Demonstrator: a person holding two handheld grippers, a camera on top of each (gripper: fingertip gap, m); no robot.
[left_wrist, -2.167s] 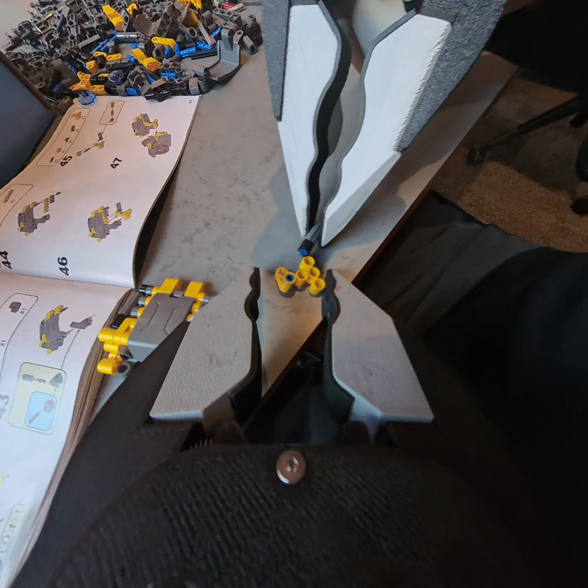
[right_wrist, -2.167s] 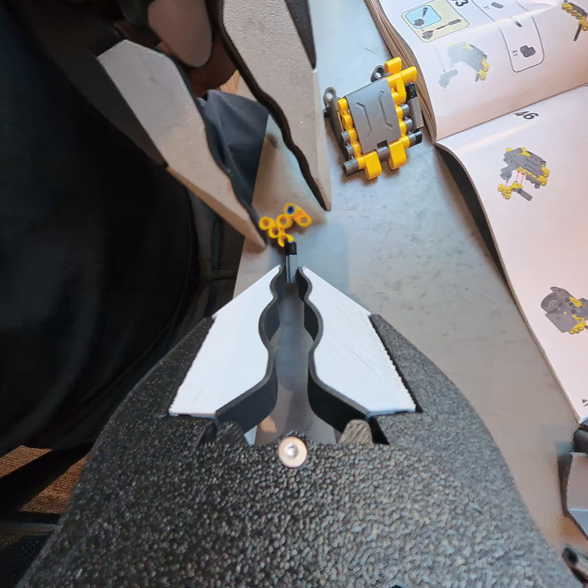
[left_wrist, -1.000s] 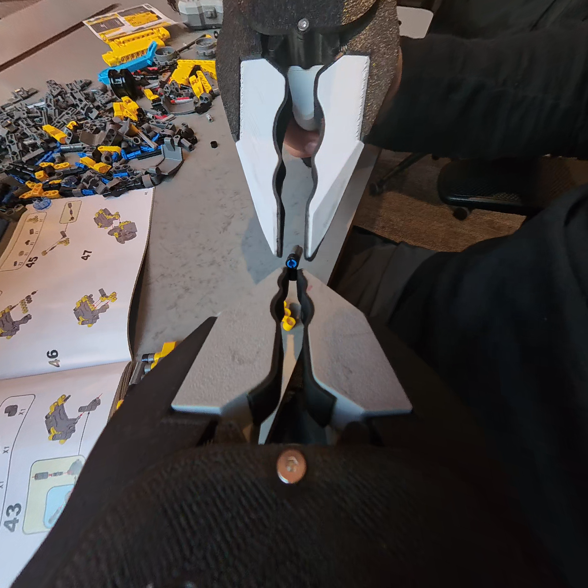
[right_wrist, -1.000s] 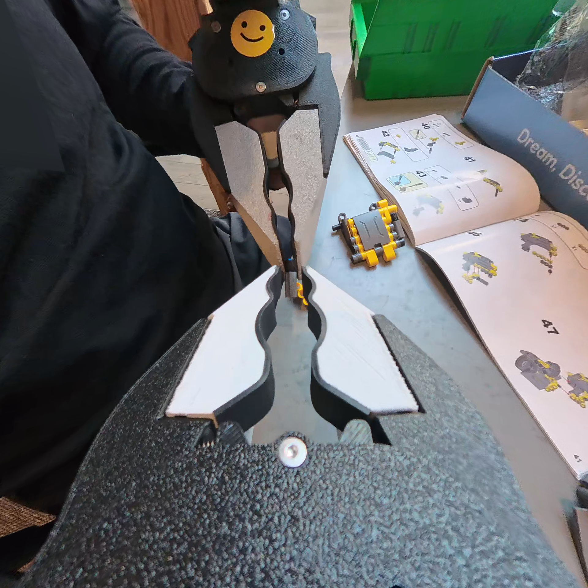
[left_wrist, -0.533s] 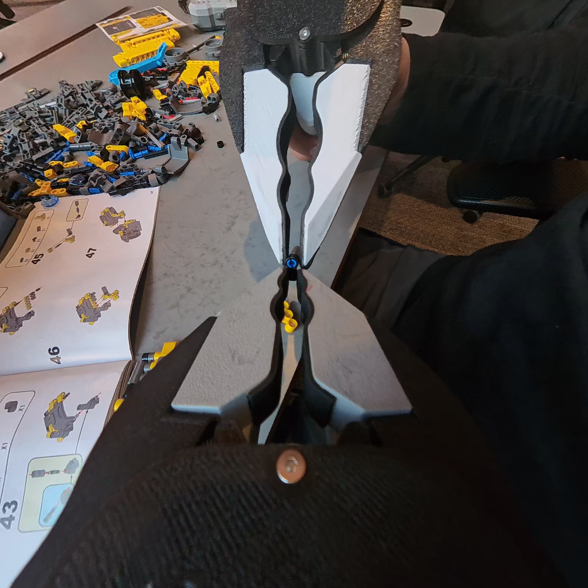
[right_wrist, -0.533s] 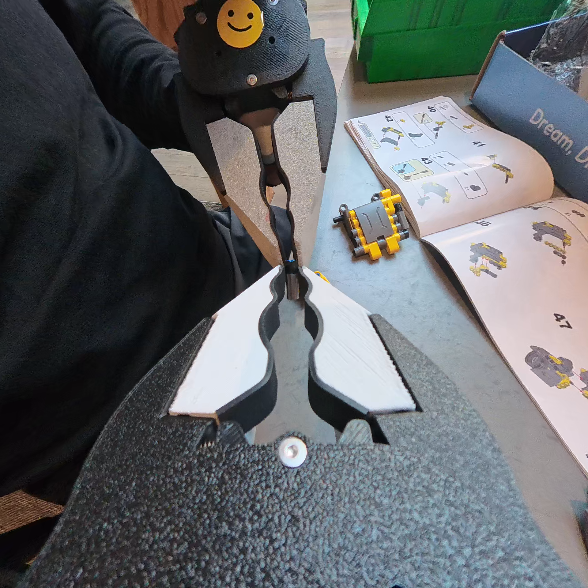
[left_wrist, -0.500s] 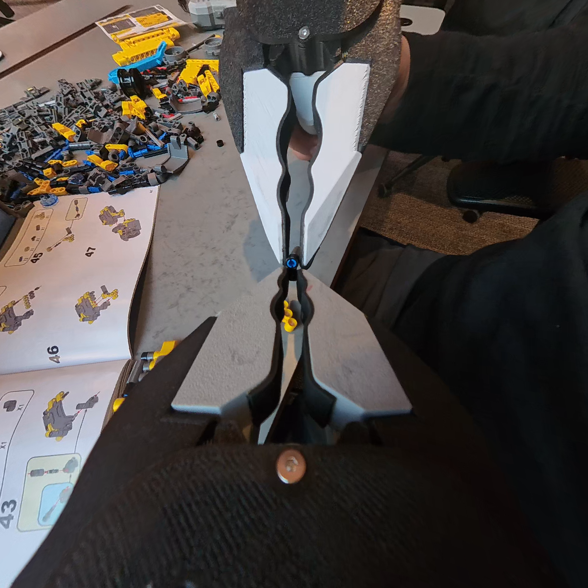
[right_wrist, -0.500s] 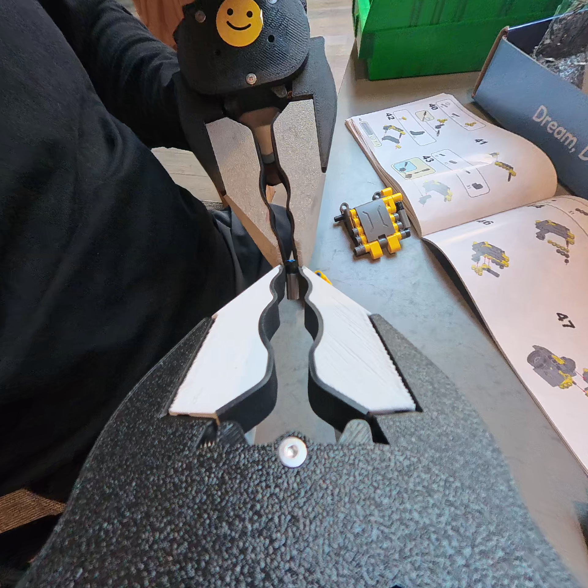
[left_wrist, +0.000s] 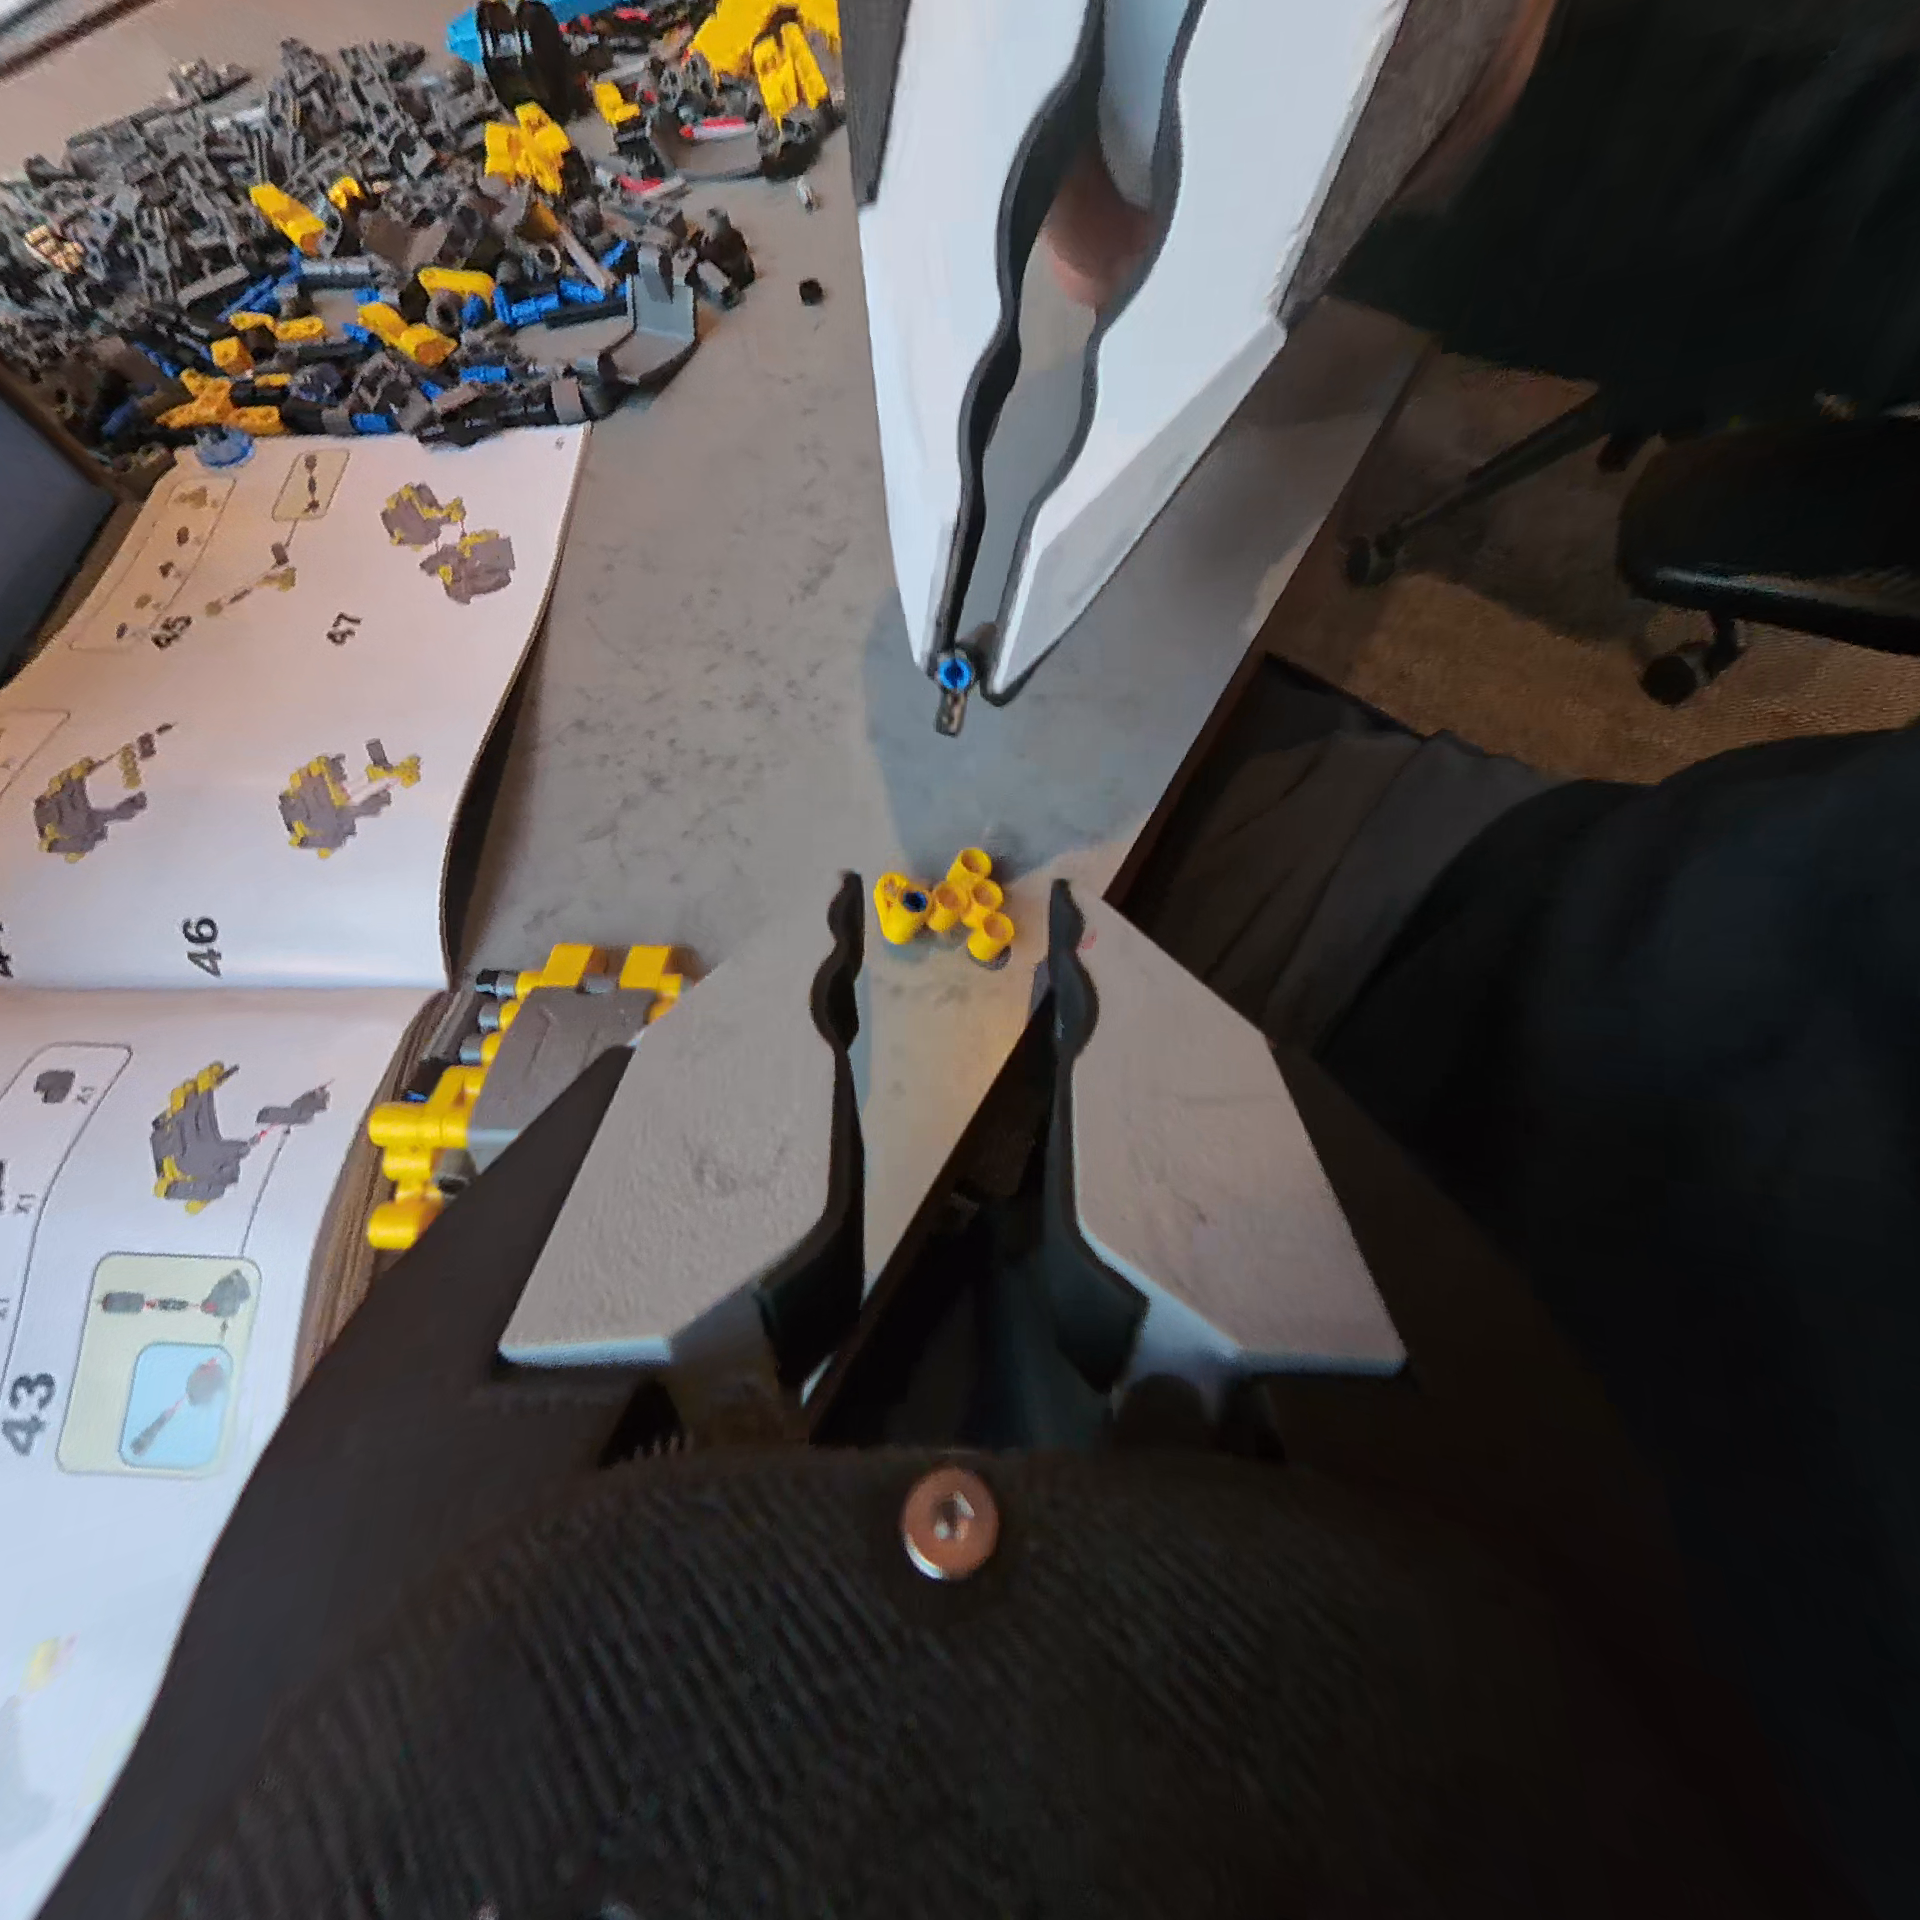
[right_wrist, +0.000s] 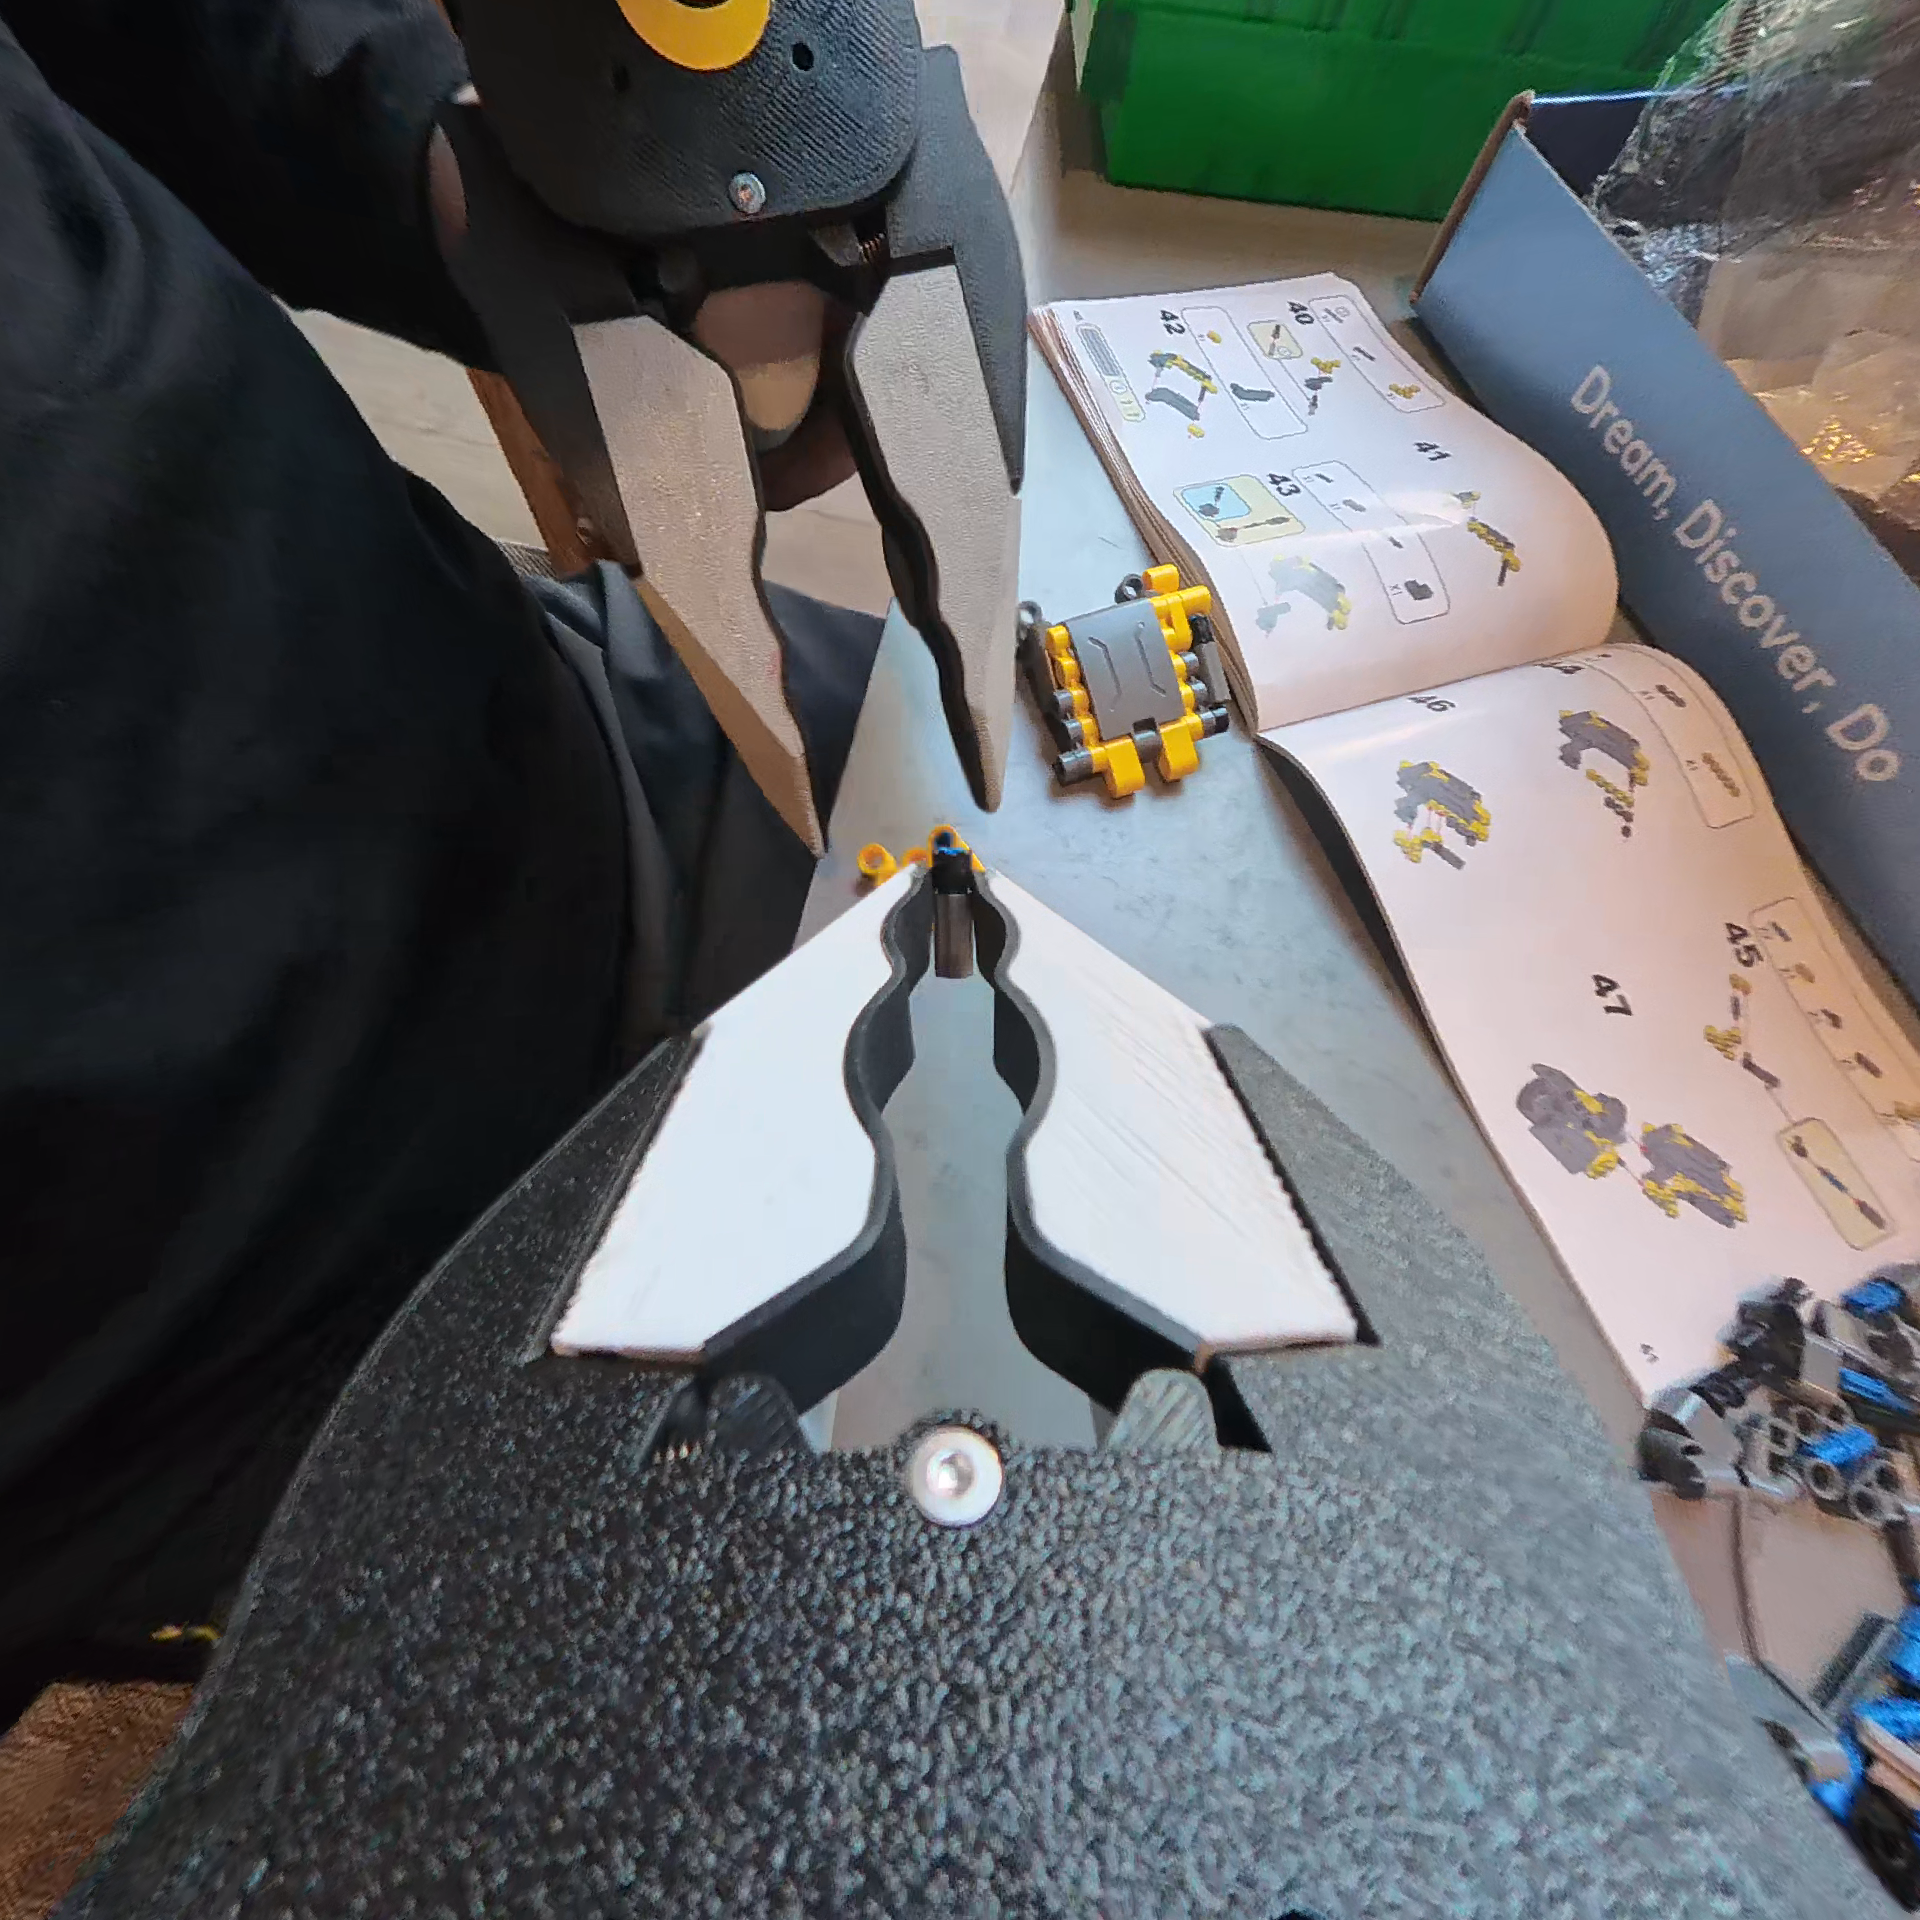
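Note:
My left gripper is open, its grey fingertips on either side of a small yellow connector piece that lies on the grey table close to its edge. My right gripper is shut on a short grey pin with a blue and black tip. The pin points at the yellow piece, which is mostly hidden behind my white fingers. In the left wrist view the right gripper hovers beyond the yellow piece with the pin sticking out. In the right wrist view the left gripper hangs open just above.
A yellow and grey assembly lies beside an open instruction booklet. A pile of loose grey, blue and yellow parts covers the far left. A blue box and a green bin stand behind the booklet. The table edge is right beside the yellow piece. The grippers are tip to tip, or close to it.
My left gripper has opened and let go of the yellow piece, which now lies on the table. The two grippers have moved apart. The right gripper still holds the pin.

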